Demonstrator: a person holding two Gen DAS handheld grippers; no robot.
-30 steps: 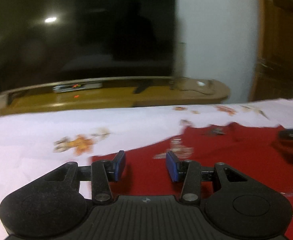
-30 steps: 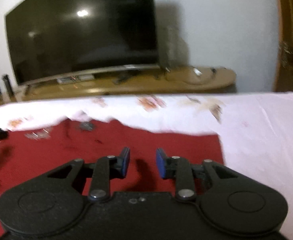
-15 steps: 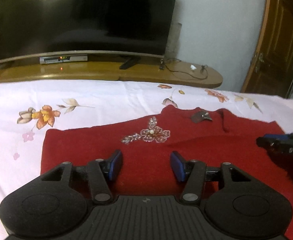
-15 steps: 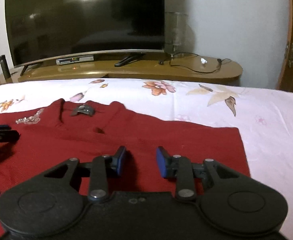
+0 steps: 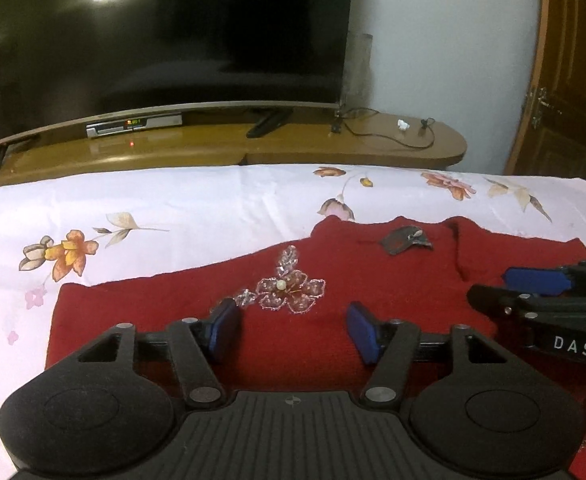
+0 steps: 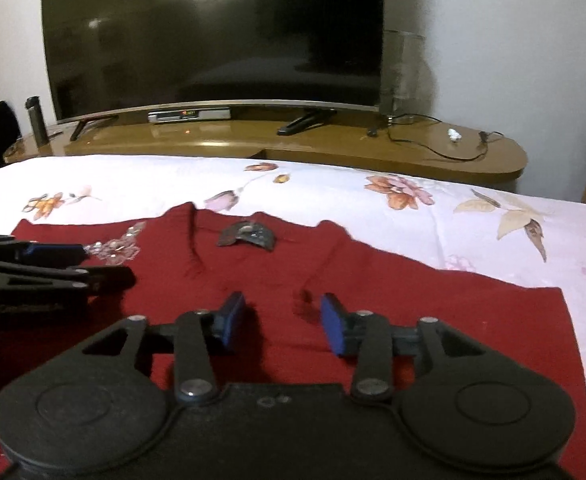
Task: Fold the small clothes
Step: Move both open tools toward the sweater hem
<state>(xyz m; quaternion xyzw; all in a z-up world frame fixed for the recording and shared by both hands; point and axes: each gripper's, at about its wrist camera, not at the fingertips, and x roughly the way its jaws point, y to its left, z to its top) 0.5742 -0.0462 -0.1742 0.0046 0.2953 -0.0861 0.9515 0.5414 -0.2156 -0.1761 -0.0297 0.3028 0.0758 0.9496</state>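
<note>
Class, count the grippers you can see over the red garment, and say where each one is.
2. The left gripper is above the garment's beaded flower side; the right gripper is over the plainer half, beside it. Both have their jaws opening, nothing between them. None seems hidden.

Left gripper [image 5: 293,330]: black plastic body, ribbed centre plate, round side discs, silver pivot screws, blue finger pads [image 5: 363,336]. Right gripper [image 6: 281,324]: same build, smooth plate, white "DAS" lettering on its side.
</note>
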